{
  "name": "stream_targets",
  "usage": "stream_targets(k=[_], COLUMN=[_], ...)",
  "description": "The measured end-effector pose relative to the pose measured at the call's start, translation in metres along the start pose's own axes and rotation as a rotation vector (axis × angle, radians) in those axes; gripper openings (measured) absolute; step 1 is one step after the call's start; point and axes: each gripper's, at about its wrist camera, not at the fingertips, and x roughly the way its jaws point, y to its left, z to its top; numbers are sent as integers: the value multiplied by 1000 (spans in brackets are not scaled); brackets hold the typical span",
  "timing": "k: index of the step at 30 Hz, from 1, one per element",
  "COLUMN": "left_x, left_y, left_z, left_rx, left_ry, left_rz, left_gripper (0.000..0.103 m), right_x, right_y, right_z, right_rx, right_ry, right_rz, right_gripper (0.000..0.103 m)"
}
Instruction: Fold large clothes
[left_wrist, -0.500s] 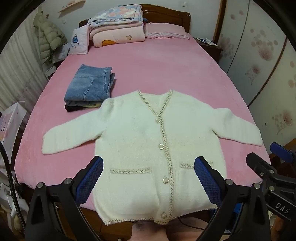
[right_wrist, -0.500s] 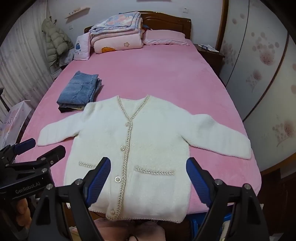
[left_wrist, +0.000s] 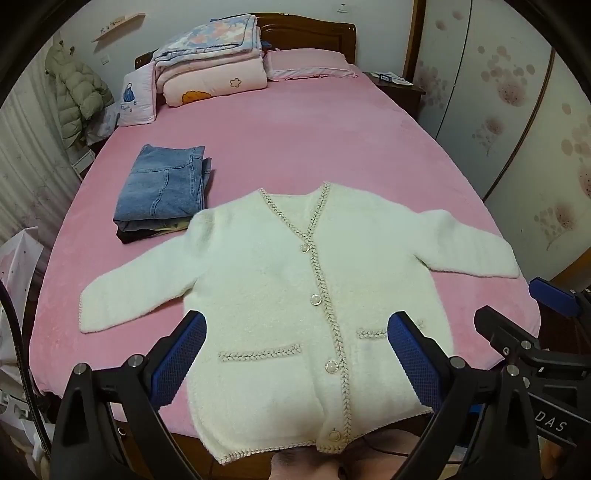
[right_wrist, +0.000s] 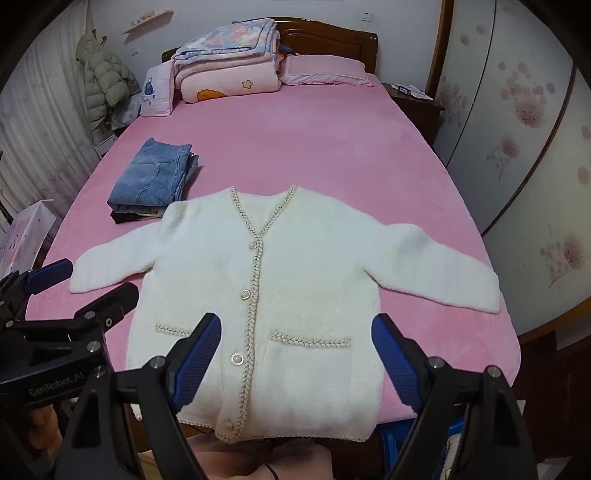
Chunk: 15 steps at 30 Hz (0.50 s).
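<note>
A white fuzzy cardigan (left_wrist: 280, 291) with braided trim and pearl buttons lies flat, front up, on the pink bed (left_wrist: 314, 140), sleeves spread to both sides, hem at the near edge. It also shows in the right wrist view (right_wrist: 295, 280). My left gripper (left_wrist: 295, 354) is open and empty, held above the cardigan's lower half. My right gripper (right_wrist: 295, 354) is open and empty, above the lower right pocket area. The right gripper shows at the right edge of the left wrist view (left_wrist: 524, 317); the left gripper shows at the left of the right wrist view (right_wrist: 70, 291).
Folded blue jeans (left_wrist: 162, 188) on a dark garment lie beyond the cardigan's left shoulder. Stacked quilts (left_wrist: 214, 62) and a pink pillow (left_wrist: 310, 64) sit at the headboard. A nightstand (left_wrist: 399, 86) and wardrobe doors (left_wrist: 517, 122) stand right; a paper bag (left_wrist: 18, 266) stands left.
Both views have shifted slightly; the cardigan sits a little higher and more centred between the fingers. The cardigan has not moved. Both grippers stay open.
</note>
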Motion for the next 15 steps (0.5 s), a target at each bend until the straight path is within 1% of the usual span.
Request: stream_targets(k=[15], left_x=[3], left_y=[3], left_z=[-2], left_rx=[-8], left_ry=[-11], left_rz=[-17], left_gripper=[98], right_x=[-8], right_y=[8], right_z=[2], right_rx=[-17], right_ry=[-20], right_rz=[-1], right_gripper=[84])
